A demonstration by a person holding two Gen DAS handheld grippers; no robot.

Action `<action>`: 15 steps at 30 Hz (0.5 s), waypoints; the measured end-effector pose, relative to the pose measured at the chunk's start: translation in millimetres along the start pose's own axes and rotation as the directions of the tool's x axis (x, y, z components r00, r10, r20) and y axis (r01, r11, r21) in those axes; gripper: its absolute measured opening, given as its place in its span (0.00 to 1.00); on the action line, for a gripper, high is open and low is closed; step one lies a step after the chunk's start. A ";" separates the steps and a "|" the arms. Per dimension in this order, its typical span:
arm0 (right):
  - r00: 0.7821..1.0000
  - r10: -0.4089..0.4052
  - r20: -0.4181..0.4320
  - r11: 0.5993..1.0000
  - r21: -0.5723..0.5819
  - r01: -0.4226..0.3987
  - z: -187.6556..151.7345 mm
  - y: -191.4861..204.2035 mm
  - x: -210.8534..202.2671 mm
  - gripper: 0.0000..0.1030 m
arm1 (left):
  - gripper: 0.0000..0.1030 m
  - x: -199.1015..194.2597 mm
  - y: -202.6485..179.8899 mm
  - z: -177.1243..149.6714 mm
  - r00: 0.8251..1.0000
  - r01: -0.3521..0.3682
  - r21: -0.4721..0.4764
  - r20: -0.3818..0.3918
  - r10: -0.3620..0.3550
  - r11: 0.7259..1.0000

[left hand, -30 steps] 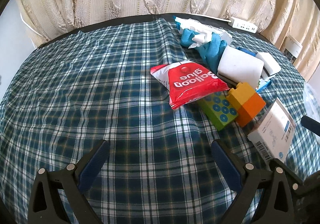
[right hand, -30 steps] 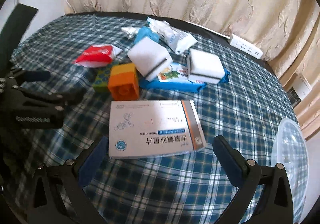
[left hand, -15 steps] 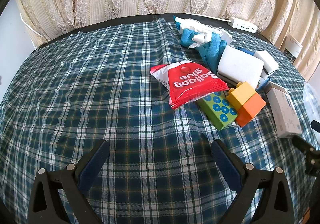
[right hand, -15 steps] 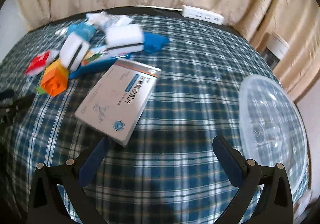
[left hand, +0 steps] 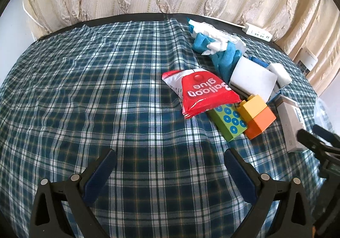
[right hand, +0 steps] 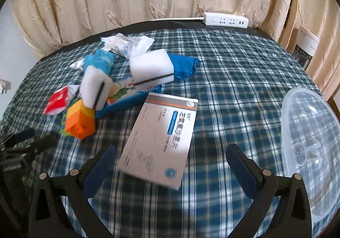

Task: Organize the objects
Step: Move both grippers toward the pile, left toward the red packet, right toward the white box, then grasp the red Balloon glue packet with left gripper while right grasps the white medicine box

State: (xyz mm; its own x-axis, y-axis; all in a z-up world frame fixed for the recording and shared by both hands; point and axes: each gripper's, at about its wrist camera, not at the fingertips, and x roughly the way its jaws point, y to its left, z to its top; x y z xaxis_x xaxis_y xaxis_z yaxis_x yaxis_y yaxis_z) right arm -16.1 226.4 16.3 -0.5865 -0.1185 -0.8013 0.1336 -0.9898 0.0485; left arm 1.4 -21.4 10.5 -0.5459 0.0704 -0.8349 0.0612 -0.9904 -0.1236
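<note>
Red packet labelled "Balloon glue"

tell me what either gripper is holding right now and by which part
Nothing is held. The left gripper and the right gripper are both open; the medicine box lies on the tablecloth ahead of the right one.
</note>
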 end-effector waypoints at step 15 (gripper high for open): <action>0.999 0.023 -0.026 0.999 0.030 -0.022 3.0 -8.7 22.0 0.99 | 1.00 -9.5 -11.8 38.5 0.999 -0.017 -0.059 0.028 0.019 0.998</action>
State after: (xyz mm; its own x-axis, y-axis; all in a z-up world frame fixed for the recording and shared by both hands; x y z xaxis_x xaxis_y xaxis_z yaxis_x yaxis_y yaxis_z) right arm -32.6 232.2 0.0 -0.5625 -0.1390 -0.8151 0.1223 -0.9889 0.0842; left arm -26.3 -14.9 40.6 -0.5680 0.0480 -0.8216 0.1201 -0.9828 -0.1405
